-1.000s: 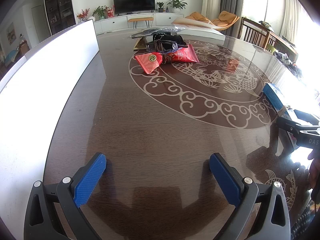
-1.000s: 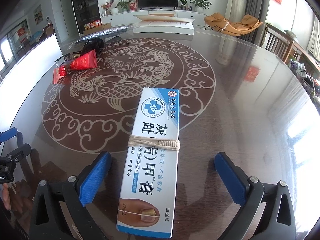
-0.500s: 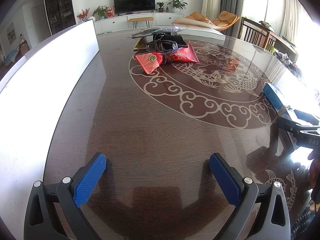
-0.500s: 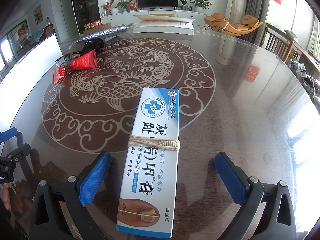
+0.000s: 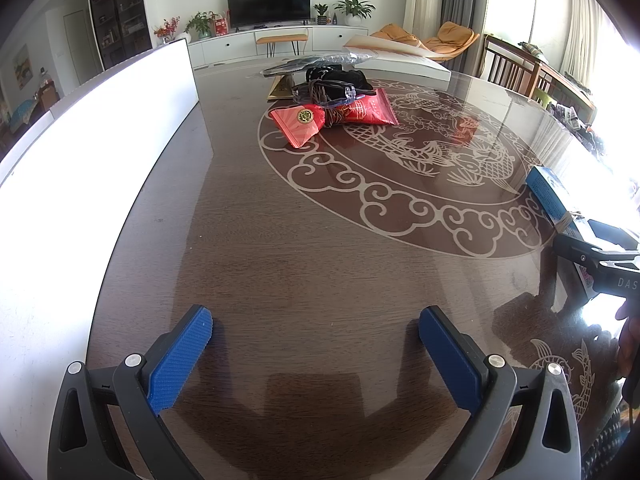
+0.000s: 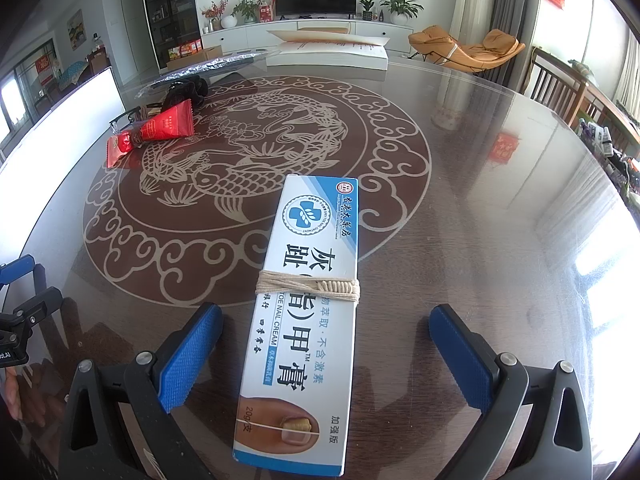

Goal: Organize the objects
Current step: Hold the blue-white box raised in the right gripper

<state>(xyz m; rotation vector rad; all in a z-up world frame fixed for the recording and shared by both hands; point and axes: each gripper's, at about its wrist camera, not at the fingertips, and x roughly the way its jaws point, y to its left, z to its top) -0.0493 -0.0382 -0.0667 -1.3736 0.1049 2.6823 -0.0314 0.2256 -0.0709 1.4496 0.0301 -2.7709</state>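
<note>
A long white and blue cream box [image 6: 308, 312], bound with beige string, lies flat on the glass-topped table between the spread fingers of my right gripper [image 6: 326, 320], which is open and not touching it. The same box [image 5: 550, 196] shows at the right edge of the left wrist view. My left gripper [image 5: 316, 322] is open over bare table with nothing between its blue pads. Far across the table lies a red packet tied with cord [image 5: 336, 118], also seen as the red packet [image 6: 154, 132], with a black bundle [image 5: 336, 80] behind it.
A white panel [image 5: 100, 152] runs along the table's left side. A large flat white box [image 6: 332, 54] and a plastic-wrapped flat item [image 6: 204, 68] sit at the far end. Wooden chairs [image 6: 560, 88] stand to the right. A hand [image 5: 630, 332] holds the right gripper.
</note>
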